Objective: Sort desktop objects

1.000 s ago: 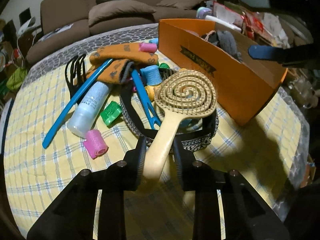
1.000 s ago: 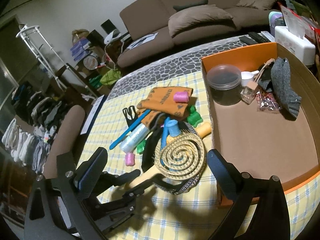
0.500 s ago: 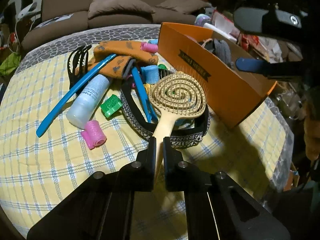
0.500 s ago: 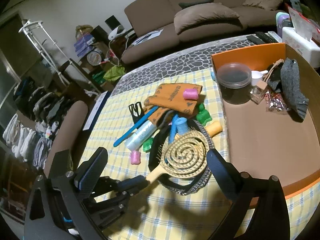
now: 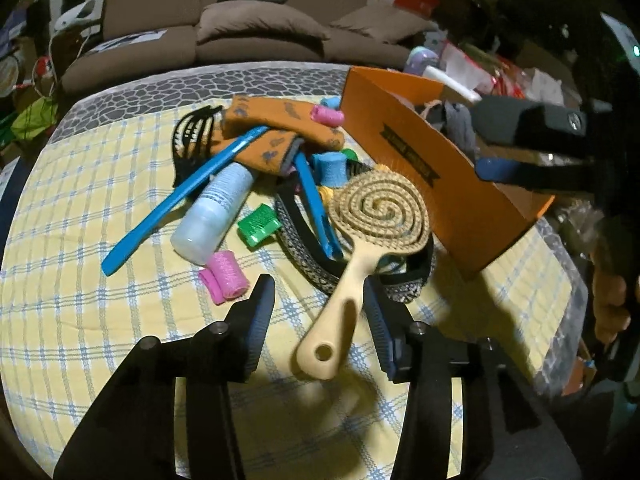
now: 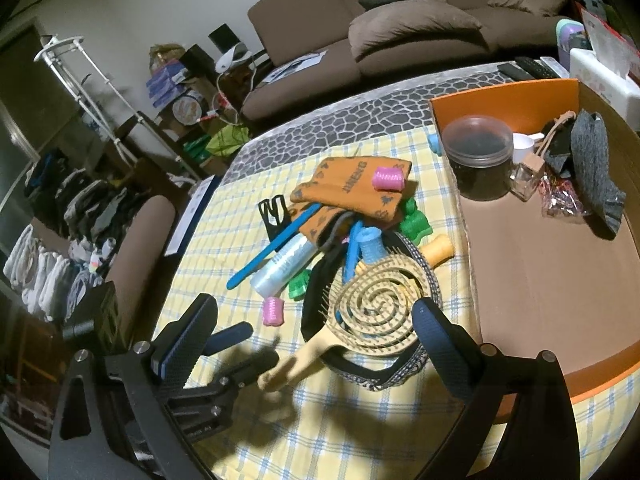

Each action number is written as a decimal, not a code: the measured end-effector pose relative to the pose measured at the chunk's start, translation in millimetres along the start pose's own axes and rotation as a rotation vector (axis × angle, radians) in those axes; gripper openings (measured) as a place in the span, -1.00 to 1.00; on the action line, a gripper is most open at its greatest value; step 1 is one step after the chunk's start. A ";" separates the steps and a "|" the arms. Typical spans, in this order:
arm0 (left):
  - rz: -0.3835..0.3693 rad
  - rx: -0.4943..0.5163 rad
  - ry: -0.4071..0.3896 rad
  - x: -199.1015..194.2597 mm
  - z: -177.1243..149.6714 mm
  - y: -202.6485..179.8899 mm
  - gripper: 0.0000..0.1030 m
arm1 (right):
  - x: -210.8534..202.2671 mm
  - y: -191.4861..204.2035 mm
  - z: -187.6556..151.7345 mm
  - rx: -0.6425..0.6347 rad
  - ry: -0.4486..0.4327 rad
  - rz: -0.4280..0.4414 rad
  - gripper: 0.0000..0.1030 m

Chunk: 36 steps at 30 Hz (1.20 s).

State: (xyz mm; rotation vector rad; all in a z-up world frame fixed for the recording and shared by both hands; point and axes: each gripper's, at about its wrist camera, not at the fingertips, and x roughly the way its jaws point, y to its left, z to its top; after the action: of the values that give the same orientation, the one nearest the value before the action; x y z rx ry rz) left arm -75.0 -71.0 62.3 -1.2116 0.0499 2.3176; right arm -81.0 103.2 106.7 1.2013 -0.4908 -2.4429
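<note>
A table under a yellow checked cloth [image 5: 80,320] fills the frame's middle, with a grey pebble-patterned border [image 5: 160,88] along its far edge. A heap at centre rests on the cloth: black claw clip [image 5: 192,136], blue comb [image 5: 180,200], white bottle [image 5: 216,212], pink roller [image 5: 226,276], green roller [image 5: 258,230], patterned headband [image 5: 304,252]. An orange box [image 5: 440,184] stands at right.
</note>
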 end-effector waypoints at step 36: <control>0.130 -0.212 0.041 22.3 2.6 60.6 -0.62 | 53.2 46.3 3.4 -0.190 0.063 -0.073 0.42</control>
State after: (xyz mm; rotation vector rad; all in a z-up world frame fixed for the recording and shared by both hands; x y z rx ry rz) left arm -115.2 -113.1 34.4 -1.3961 -0.1085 2.4596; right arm -105.7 38.3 94.2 1.2308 -0.1954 -2.4391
